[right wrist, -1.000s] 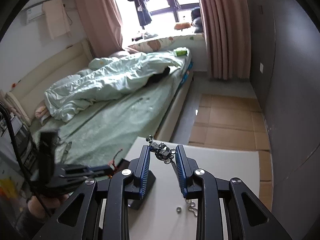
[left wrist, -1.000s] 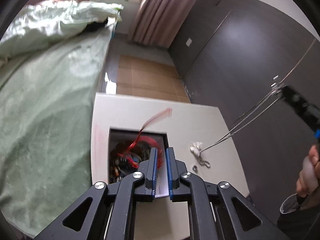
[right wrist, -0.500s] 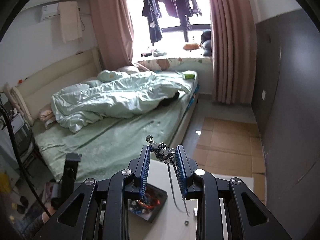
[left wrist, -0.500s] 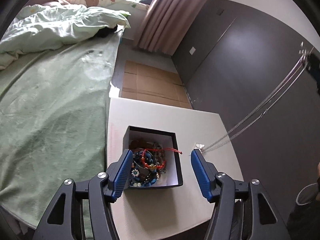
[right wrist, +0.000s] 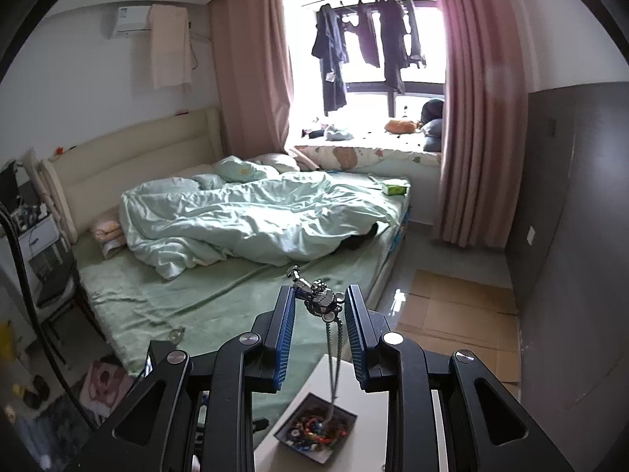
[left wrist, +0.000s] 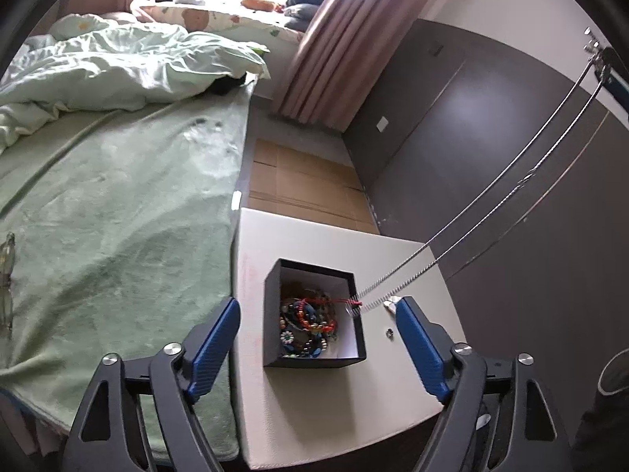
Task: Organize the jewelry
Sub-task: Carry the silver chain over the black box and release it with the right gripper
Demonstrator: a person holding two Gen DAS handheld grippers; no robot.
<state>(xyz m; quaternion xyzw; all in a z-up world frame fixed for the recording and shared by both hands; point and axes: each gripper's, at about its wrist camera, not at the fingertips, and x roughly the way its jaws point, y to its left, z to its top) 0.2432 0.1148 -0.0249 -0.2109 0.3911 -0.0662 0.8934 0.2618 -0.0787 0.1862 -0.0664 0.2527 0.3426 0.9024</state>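
A black box (left wrist: 272, 314) with a white lining stands on the small white table (left wrist: 326, 405); it holds several coloured bead bracelets and a red cord. My left gripper (left wrist: 316, 320) is open, its jaws wide apart to either side of the box, above it. My right gripper (right wrist: 319, 306) is shut on the clasp end of a long silver chain necklace (right wrist: 320, 302), held high above the table. The chain (left wrist: 491, 212) hangs down from the upper right, and its lower end dangles at the box's right rim. The box also shows far below in the right wrist view (right wrist: 314, 428).
A small ring (left wrist: 389, 332) and a small pale jewel (left wrist: 391, 303) lie on the table right of the box. A bed with green sheets (left wrist: 118, 196) borders the table's left side. Dark wardrobe doors (left wrist: 491, 149) stand on the right. Cardboard (left wrist: 298, 177) covers the floor beyond.
My left gripper opened, let the red cord bracelet drop into the box, and drew back. My right gripper rose with the chain, whose lower end swung from the table to the box's rim.
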